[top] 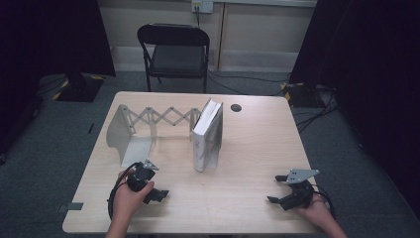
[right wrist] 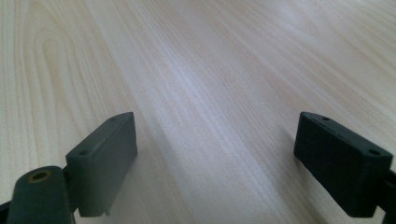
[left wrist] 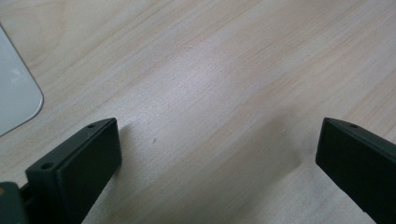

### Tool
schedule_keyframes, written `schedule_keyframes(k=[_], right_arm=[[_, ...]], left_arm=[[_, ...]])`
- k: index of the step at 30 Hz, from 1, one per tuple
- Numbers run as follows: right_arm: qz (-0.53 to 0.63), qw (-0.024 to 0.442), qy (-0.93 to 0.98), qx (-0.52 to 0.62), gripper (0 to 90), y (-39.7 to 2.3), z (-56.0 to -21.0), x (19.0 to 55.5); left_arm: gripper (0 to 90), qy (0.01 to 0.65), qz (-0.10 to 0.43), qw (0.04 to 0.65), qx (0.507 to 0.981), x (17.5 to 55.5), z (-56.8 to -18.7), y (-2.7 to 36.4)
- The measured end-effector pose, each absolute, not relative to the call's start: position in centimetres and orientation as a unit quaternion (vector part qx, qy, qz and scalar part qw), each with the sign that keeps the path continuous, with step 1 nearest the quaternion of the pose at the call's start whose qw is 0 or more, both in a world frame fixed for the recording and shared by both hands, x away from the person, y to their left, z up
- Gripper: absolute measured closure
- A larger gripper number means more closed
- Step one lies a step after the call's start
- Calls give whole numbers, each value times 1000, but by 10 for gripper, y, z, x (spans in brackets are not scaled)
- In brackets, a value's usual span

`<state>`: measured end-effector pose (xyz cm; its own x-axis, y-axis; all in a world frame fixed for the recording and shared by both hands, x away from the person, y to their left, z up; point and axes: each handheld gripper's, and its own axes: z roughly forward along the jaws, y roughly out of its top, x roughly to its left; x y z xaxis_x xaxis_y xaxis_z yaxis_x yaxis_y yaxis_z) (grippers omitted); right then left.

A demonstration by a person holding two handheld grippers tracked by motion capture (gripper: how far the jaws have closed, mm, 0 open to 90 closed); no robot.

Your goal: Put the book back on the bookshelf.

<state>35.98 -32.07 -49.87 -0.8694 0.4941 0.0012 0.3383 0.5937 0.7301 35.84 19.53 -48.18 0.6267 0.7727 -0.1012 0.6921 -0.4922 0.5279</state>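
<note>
One camera sits high up, looking forward and down at the whole light wooden table (top: 247,148). Two more ride low on the grippers, very close to that same tabletop, which all three views share.

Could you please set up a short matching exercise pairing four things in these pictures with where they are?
Things:
1. book
2. bookend rack
3. left gripper
4. chair

Places:
A. on the floor beyond the table
B. near the table's front left edge, jaws open, holding nothing
C. upright at the rack's right end
D. on the table, stretched out left of the book

Pairs: 1-C, 2-D, 3-B, 4-A
</note>
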Motion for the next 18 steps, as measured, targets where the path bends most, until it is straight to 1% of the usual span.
schedule_keyframes(k=[11, 18], right_arm=[[385, 101, 887, 235, 127, -321, -499, 360], [385, 101, 887, 235, 127, -321, -499, 360]], left_arm=[[0, 403, 113, 277, 865, 354, -488, 194], [0, 401, 122, 282, 863, 353, -489, 194]])
